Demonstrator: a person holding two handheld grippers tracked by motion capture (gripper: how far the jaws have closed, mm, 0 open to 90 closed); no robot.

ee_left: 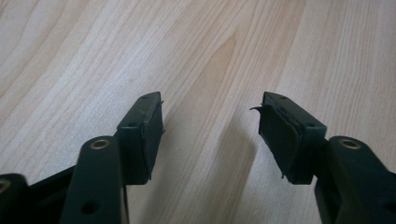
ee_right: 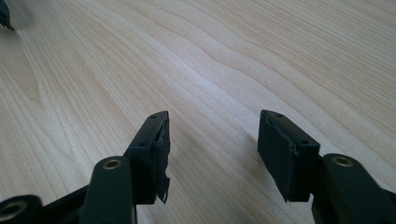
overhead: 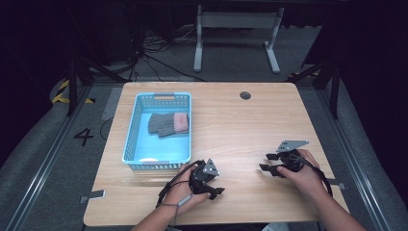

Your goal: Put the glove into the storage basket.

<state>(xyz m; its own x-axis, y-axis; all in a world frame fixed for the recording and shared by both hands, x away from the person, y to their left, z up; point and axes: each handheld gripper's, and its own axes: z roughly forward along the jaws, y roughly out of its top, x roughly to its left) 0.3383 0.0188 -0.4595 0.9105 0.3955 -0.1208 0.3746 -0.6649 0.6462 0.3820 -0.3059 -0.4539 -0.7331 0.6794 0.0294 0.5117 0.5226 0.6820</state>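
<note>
**Gloves in the basket, both hand-held grippers spread over bare worktop**

In the high view a light blue basket (overhead: 129,144) with latticed walls stood at the left centre of the frame, on the left part of the wooden worktop (overhead: 240,125). Inside it, toward its far end, lay a pair of grey gloves (overhead: 163,124) with a pink cuff (overhead: 181,121) at their right side, flat on the basket floor. The near half of the basket held nothing else that could be made out.

The left hand-held gripper (overhead: 216,191) sat at the lower centre of the frame, just beside the basket's near right corner, held in the left hand (overhead: 185,195). In the left gripper view its jaws (ee_left: 210,126) were spread apart above the wood grain, gripping nothing.

The right hand-held gripper (overhead: 267,162) was at the lower right of the frame, held in the right hand (overhead: 300,173), well apart from the basket. In the right gripper view its jaws (ee_right: 212,149) were likewise spread wide with bare worktop between them.

A dark round grommet (overhead: 245,95) was set in the worktop near its far edge.
</note>
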